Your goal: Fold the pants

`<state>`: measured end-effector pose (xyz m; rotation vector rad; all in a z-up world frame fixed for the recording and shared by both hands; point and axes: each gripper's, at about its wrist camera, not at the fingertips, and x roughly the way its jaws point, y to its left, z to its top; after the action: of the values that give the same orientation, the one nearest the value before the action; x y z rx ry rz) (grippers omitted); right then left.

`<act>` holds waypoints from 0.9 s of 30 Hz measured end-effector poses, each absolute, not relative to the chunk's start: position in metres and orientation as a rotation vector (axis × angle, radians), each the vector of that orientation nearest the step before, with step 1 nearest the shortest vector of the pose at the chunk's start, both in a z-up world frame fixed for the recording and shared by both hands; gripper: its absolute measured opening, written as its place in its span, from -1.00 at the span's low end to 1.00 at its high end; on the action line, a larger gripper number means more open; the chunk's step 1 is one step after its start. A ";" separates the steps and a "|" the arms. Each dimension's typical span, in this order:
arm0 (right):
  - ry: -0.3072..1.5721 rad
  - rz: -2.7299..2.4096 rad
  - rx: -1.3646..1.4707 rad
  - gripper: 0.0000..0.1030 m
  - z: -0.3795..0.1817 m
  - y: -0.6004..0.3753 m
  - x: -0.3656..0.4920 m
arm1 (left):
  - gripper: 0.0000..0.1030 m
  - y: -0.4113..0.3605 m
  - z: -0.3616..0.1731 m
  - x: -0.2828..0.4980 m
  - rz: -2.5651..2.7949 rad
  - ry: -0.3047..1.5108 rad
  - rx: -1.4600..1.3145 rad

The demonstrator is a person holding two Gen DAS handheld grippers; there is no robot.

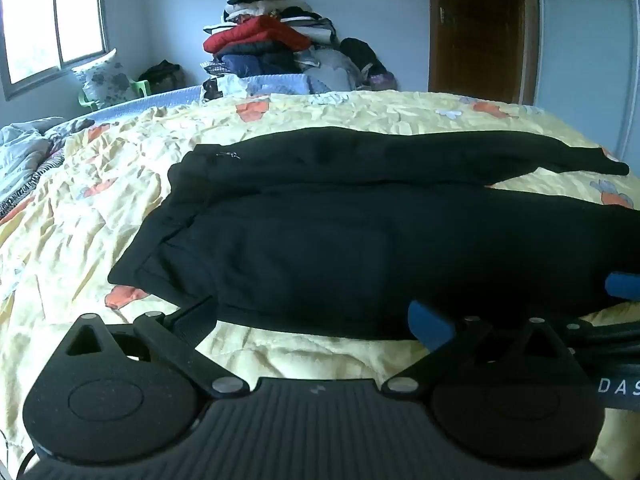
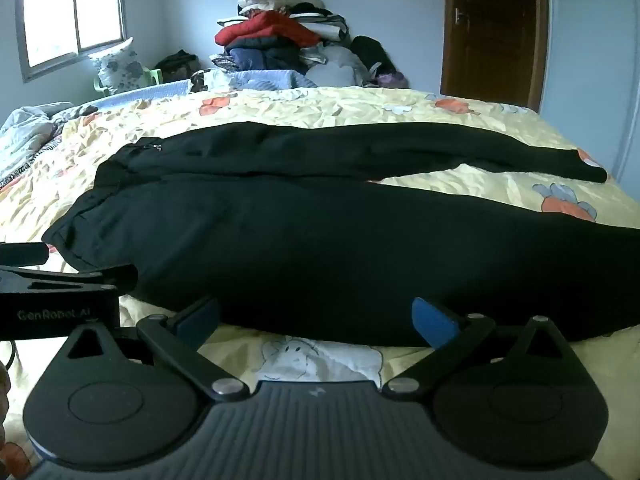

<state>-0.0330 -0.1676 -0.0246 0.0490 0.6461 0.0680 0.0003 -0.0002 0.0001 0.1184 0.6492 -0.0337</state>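
Black pants (image 1: 360, 240) lie spread flat across the bed (image 1: 100, 208), on a crumpled yellow bedspread printed with orange and pale blue cartoon figures. Their waistband sits toward the left, with a small zip showing near the top corner, and the two legs run off to the right. The far leg narrows to a cuff near the right edge of the bed, and a wedge of yellow cover shows between the legs toward that end. The near leg is the broader dark mass closest to both devices.

The left gripper (image 1: 312, 320) hovers at the near edge of the pants, tilted downward, its fingers spread wide with nothing between them; one blue-padded finger (image 1: 430, 326) stands out against the dark cloth. The right gripper (image 2: 316, 320) sits beside it, also angled down over the near hem, fingers likewise released and empty, a blue pad (image 2: 434, 322) showing on its right finger. From the right wrist view, the left device's black body pokes in at the left edge.

Beyond the bed, a tall heap of clothes (image 1: 272, 36) with a red jacket is stacked against the pale wall. A window (image 1: 52, 24) lights the left corner, with a flowered pillow (image 1: 104, 78) on a green chair below it. A dark wooden door (image 1: 480, 28) stands at the right.
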 end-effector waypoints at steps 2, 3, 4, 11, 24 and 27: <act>0.648 0.070 0.049 1.00 -0.024 -0.168 -0.032 | 1.00 0.000 0.000 0.000 -0.037 0.644 0.118; 0.646 0.071 0.054 1.00 -0.024 -0.168 -0.032 | 1.00 0.000 0.000 0.000 -0.038 0.643 0.116; 0.647 0.071 0.055 1.00 -0.024 -0.168 -0.032 | 1.00 0.000 0.001 0.000 -0.040 0.641 0.113; 0.648 0.066 0.053 1.00 -0.029 -0.167 -0.031 | 0.99 -0.003 -0.003 -0.003 -0.054 0.609 0.105; 0.653 0.060 0.059 1.00 -0.028 -0.170 -0.032 | 0.99 0.005 -0.002 -0.007 -0.043 0.589 0.079; 0.647 0.056 0.056 1.00 -0.028 -0.170 -0.033 | 0.99 0.005 -0.005 -0.007 -0.026 0.592 0.117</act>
<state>-0.0328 -0.1698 -0.0278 0.0561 0.6469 0.0556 -0.0072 0.0049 -0.0048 0.1172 0.5917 -0.0263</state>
